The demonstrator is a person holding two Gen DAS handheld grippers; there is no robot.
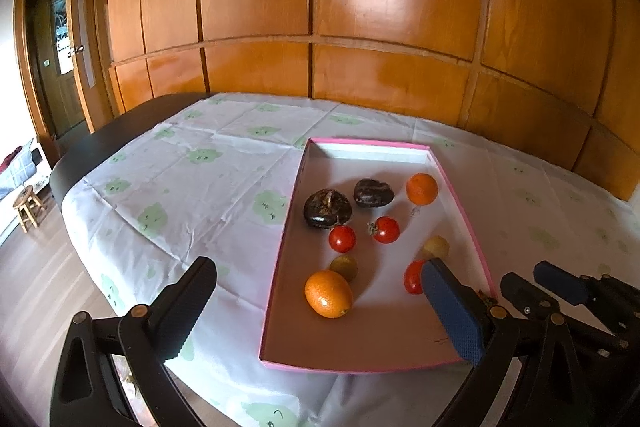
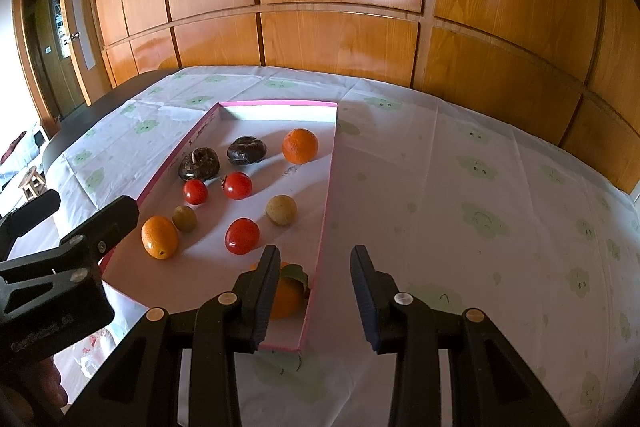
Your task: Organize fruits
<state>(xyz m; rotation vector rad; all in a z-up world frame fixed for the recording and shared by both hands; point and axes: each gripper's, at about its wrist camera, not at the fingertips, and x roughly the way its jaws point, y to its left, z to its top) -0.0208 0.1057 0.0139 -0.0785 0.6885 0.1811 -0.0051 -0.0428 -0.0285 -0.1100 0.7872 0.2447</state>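
The left hand-held gripper [image 1: 316,307] stands wide open, one finger over the tablecloth [image 1: 192,179] and the blue-padded other over the near right part of the shallow pink-rimmed box [image 1: 280,259]; nothing sits between its pads. The right hand-held gripper [image 2: 316,299] has its jaws parted with nothing held, straddling the box's near right wall: its left finger is inside the box and its right finger over the cloth.

On the left gripper's body, seen from the right wrist view, there is moulded lettering too blurred to read. No other writing can be made out.

Only the right wrist view shows a leafy orange [image 2: 288,297] in the box's near right corner, partly hidden behind the right gripper's left finger. In the left wrist view that corner is covered by the blue pad, which also hides half of the nearest tomato [image 1: 412,277].

Going farther into the box: an oval orange [image 1: 328,293] at the near left, a small greenish fruit [image 1: 345,266] just behind it, and a pale round fruit [image 1: 436,247] near the right wall. Beyond lie two more tomatoes [image 1: 342,238] side by side, then two dark wrinkled fruits [image 1: 327,207], and a round orange [image 1: 421,189] at the far right.

The box rests on the table [image 1: 100,139], whose cloth bears green cloud faces. Behind stands a wooden panelled wardrobe [image 1: 360,7]. The left wrist view also takes in a small wooden stool [image 1: 28,205] on the floor at the left.
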